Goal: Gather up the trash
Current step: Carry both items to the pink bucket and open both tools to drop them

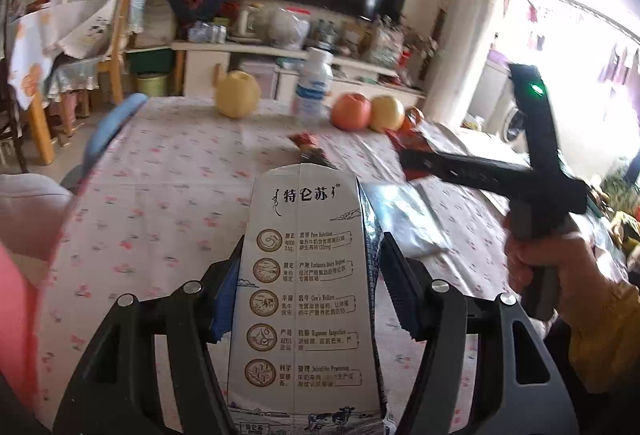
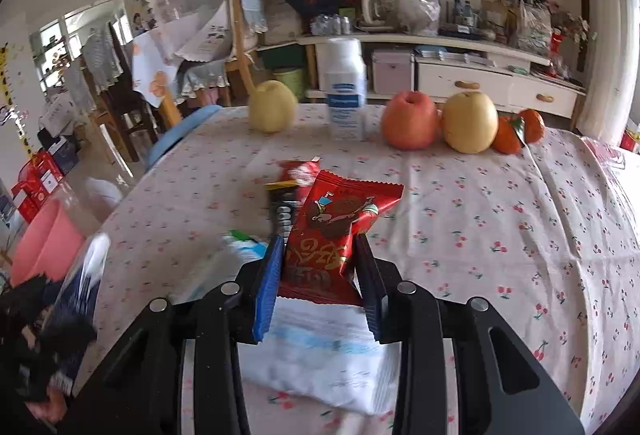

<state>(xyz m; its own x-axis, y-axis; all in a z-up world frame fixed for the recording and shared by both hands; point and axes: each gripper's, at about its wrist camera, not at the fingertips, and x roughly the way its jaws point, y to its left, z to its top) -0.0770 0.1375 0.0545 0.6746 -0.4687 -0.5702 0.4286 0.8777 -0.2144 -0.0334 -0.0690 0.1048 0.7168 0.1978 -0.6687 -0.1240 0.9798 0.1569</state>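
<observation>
left gripper [image 1: 306, 275] pinches milk carton [image 1: 304, 295], centre frame. only the right wrist view shows right gripper [image 2: 318, 267] pinching red snack packet [image 2: 332, 231]; pink bin [image 2: 48, 239] lower left.

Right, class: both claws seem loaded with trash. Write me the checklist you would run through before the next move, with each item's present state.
1. Left claw clamped on milk carton: ok.
2. Right claw clamped on red snack wrapper: ok.
3. Pink bin in sight beside table: ok.
4. Bin has room: cannot tell.
5. Fruit and white bottle left standing: ok.
6. Table cleared of trash: not ok; dark wrapper and white packet remain.
</observation>
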